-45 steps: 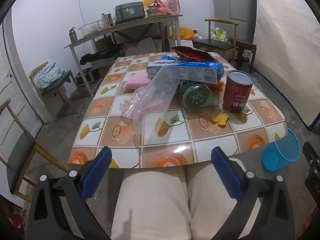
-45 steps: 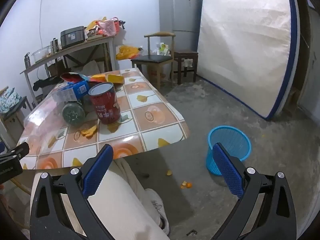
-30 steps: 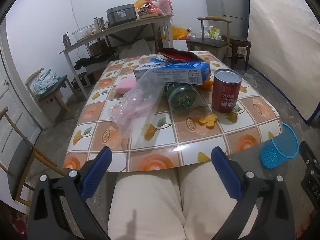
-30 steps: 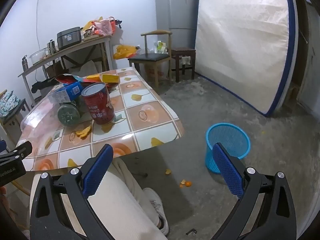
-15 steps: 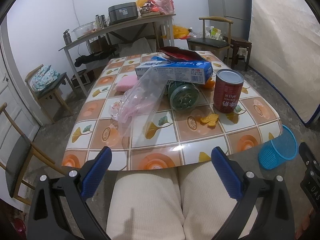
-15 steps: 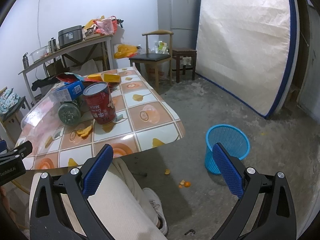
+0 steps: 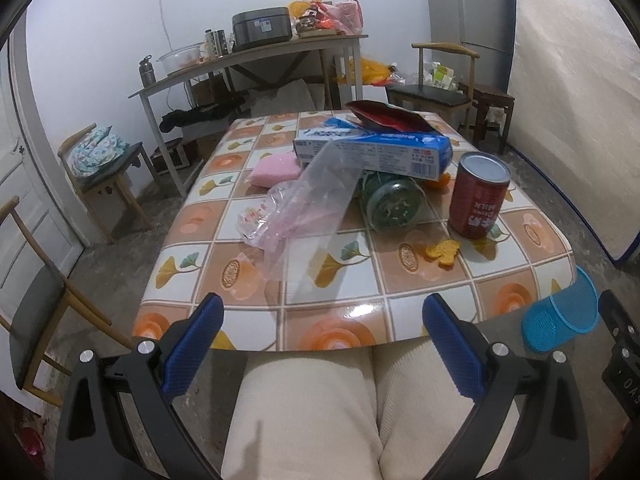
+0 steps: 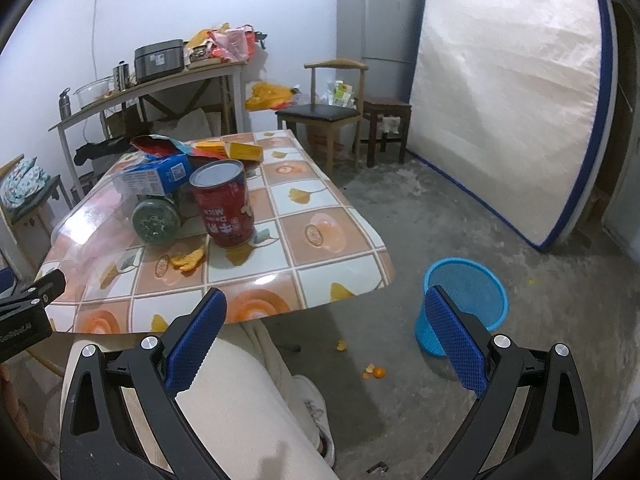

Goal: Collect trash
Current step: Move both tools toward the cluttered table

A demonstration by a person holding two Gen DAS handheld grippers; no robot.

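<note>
- Both tongs, the left gripper [image 7: 318, 336] and the right gripper [image 8: 326, 330], gape wide, holding nothing.
- Trash crowds the table [image 7: 340, 320]: a red can [image 7: 478, 196] beside the green jar [image 7: 394, 202].
- Grabbing the jar could bring down the toothpaste box [image 7: 372, 154] resting on it.
- The blue bin [image 8: 464, 300] sits on the floor beside the table; a careless toss might miss.

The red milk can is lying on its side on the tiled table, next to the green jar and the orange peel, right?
Not quite. The red milk can stands upright; it is the green jar that lies on its side. The left wrist view shows this, with the orange peel nearby on the table.
</note>
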